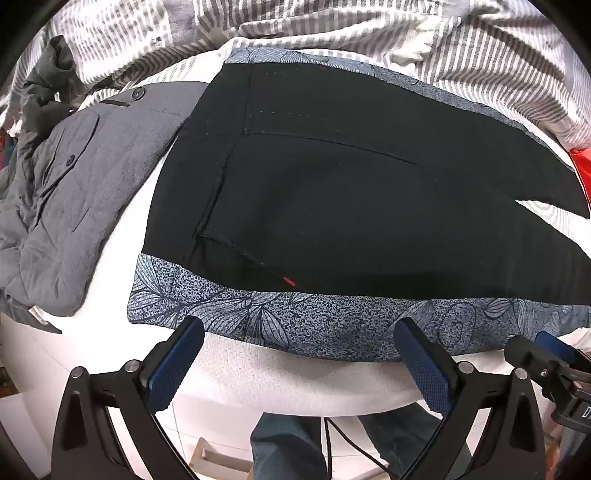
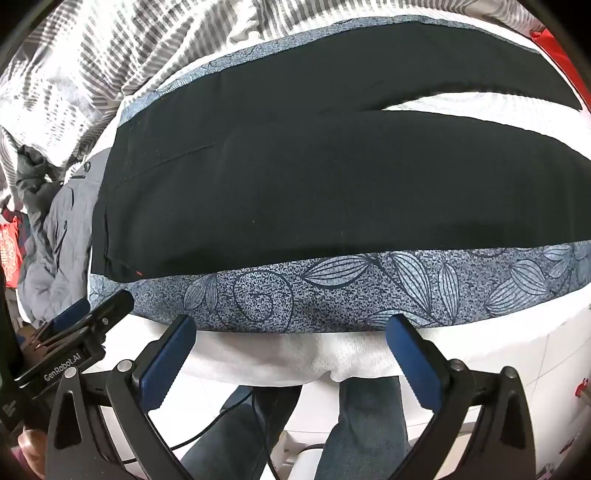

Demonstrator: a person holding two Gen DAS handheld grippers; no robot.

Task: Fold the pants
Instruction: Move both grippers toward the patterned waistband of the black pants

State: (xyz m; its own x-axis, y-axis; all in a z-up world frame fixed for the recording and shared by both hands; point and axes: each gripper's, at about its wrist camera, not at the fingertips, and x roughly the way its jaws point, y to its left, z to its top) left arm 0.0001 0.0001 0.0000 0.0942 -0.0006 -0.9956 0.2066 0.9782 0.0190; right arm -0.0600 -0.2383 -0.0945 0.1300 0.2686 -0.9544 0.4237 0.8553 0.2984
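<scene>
In the left wrist view, the black pants (image 1: pixel 332 192) are lying flat across the middle of the frame on a blue patterned cloth (image 1: pixel 295 321), which is showing as a band below them and a thin strip along their upper edge. The waist end is sitting toward the left of the frame and the two legs are running off to the right, parting near the right edge where a wedge of white bed (image 1: pixel 258 369) cover is showing between them. A small red tag is sitting on the pants' lower edge. A grey coat (image 1: pixel 74 206) with dark buttons is lying at the left of the frame, touching the pants' upper left corner, and a striped duvet (image 1: pixel 332 33) is bunching across the top. The left gripper (image 1: pixel 295 354) is hovering at the bottom of the frame over the near edge of the bed, its jaws spread wide with nothing between them, clear of the cloth. The other gripper is poking in at the lower right. In the right wrist view, the pants (image 2: pixel 314 192) are filling the centre, legs splitting toward the upper right, the patterned cloth (image 2: pixel 369 291) banding below them. The right gripper (image 2: pixel 291 350) is hanging at the bottom centre, jaws spread wide and empty. The person's legs in blue jeans (image 2: pixel 369 424) are showing beneath it.
</scene>
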